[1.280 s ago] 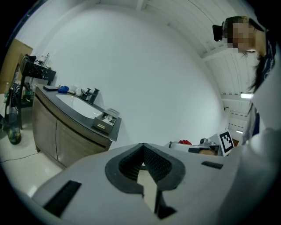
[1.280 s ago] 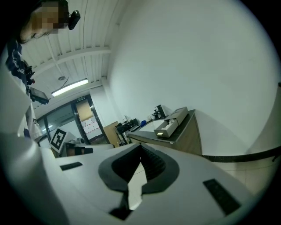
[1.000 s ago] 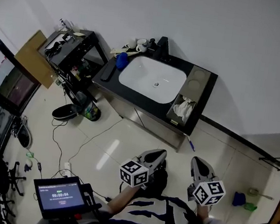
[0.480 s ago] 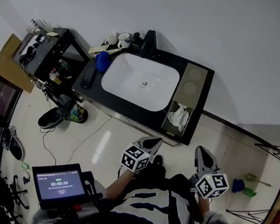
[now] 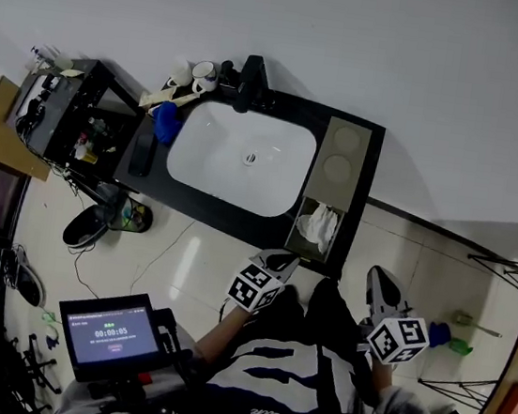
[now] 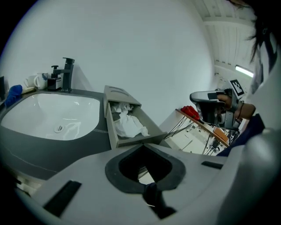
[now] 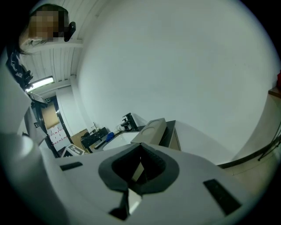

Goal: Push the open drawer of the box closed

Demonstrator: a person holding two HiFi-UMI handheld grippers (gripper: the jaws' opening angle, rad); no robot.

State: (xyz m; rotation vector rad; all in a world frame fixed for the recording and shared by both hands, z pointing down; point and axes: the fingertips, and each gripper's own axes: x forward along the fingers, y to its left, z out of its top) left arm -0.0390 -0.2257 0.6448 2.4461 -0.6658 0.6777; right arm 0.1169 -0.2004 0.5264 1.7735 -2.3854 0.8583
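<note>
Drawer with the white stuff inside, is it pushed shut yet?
Not yet. Nothing is done: the drawer stands open, with white cloth showing inside. In hand: the left gripper hovers close to its front, jaws together. Left to do: push the drawer into the box.

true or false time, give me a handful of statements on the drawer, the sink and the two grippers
1. The drawer of the box stands open. True.
2. The drawer is empty. False: a crumpled white cloth lies in it.
3. A black tap stands at the back of the white basin. True.
4. In the head view the basin lies right of the box. False: it lies left of it.
5. The left gripper and the right gripper each clamp an object. False: both have their jaws together on nothing.
</note>
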